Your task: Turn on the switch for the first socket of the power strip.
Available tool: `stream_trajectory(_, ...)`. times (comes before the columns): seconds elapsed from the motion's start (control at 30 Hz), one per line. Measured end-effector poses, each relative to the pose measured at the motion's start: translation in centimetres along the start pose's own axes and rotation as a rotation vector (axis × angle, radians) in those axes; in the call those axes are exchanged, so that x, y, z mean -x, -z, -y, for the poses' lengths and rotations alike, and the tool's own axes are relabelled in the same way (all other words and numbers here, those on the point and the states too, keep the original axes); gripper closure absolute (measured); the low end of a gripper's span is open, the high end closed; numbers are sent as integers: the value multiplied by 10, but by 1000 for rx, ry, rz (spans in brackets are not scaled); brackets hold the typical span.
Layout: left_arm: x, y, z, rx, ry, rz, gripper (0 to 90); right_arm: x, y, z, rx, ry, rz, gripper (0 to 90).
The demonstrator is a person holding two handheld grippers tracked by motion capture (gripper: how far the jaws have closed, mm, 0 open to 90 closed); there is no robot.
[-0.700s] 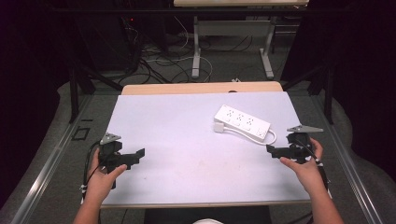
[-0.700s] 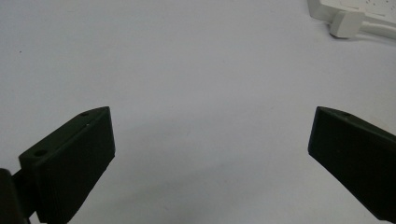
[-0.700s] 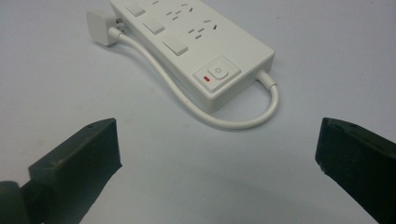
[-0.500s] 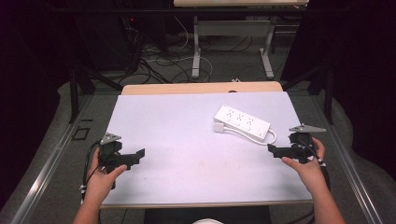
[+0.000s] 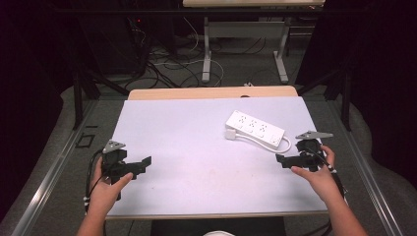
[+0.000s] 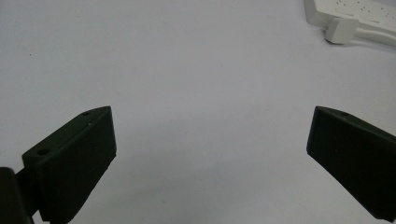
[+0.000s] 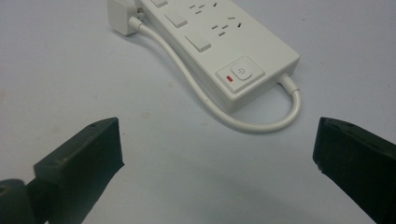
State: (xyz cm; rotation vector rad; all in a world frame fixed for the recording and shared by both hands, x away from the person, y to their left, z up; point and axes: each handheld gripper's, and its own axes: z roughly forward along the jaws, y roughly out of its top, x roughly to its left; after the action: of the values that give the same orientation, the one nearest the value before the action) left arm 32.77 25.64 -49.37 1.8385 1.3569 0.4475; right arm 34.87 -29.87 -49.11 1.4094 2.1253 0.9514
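The high view looks forward and down on the whole table point(image 5: 196, 147) from the person's side. Each gripper view rides low, close to the tabletop, facing between its jaws. All three share the power strip point(image 5: 255, 129) point(image 6: 355, 14) point(image 7: 219, 42), nearest in the right gripper view.

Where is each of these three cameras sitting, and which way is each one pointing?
High view: above the person's side, looking forward and down on the white table; both forearms, left tongs and right tongs show.
Left gripper view: rides the left tongs, looking across bare table between open black jaws.
Right gripper view: rides the right tongs, jaws open, facing the switch end of the power strip.
Shared: all three show the power strip and its white cable.
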Motion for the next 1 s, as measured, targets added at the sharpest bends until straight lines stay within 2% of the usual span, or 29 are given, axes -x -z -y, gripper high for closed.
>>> stream_trajectory(0.23, -1, 1, 1, 0, 1, 1, 12, 1, 2, -9, -11, 1, -13, 23)
stream_trajectory(0.37, -1, 2, 1, 4, -2, -1, 12, 0, 1, -16, -44, 5, -19, 43)
stream_trajectory(0.4, 0, 1, 1, 16, 2, -2, 12, 0, 1, -16, -44, 5, -19, 43)
stream_trajectory(0.63, 1, 3, 0, 19, 1, -8, 12, -1, 1, -27, -68, 5, -41, 62)
stream_trajectory(0.93, 0, 4, 0, 23, 0, -7, 12, -7, -1, -44, -101, 43, -42, 69)
stream_trajectory(1.0, 0, 4, 0, 24, 0, -8, 12, -8, -2, -46, -95, 54, -42, 71)
